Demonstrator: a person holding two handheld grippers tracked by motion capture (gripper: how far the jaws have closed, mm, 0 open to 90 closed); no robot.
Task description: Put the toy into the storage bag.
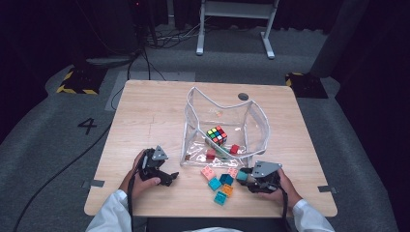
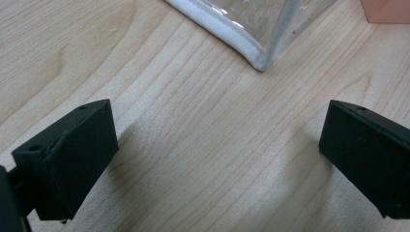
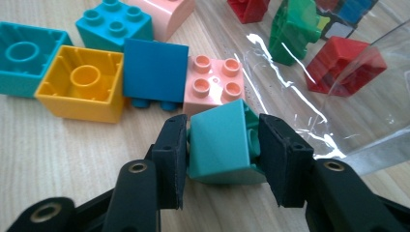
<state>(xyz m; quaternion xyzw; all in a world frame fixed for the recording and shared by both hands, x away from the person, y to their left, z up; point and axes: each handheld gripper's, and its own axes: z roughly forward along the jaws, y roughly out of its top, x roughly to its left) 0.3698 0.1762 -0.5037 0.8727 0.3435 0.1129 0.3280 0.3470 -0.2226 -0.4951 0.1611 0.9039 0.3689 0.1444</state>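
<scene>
A clear plastic bag (image 1: 251,123) stands open on the bench (image 1: 145,116), holding a colour cube (image 1: 217,135), red bricks (image 1: 235,149) and a green brick (image 3: 292,29). At about five o'clock from the bag, the right tool (image 3: 222,145) has its jaws pressed against a teal brick (image 3: 220,142) at the bag's mouth. Loose bricks lie at its nine o'clock: orange (image 3: 82,82), blue (image 3: 154,70), pink (image 3: 212,84). The left tool (image 2: 212,154) rests wide open over bare wood at the bag's seven o'clock, holding nothing.
</scene>
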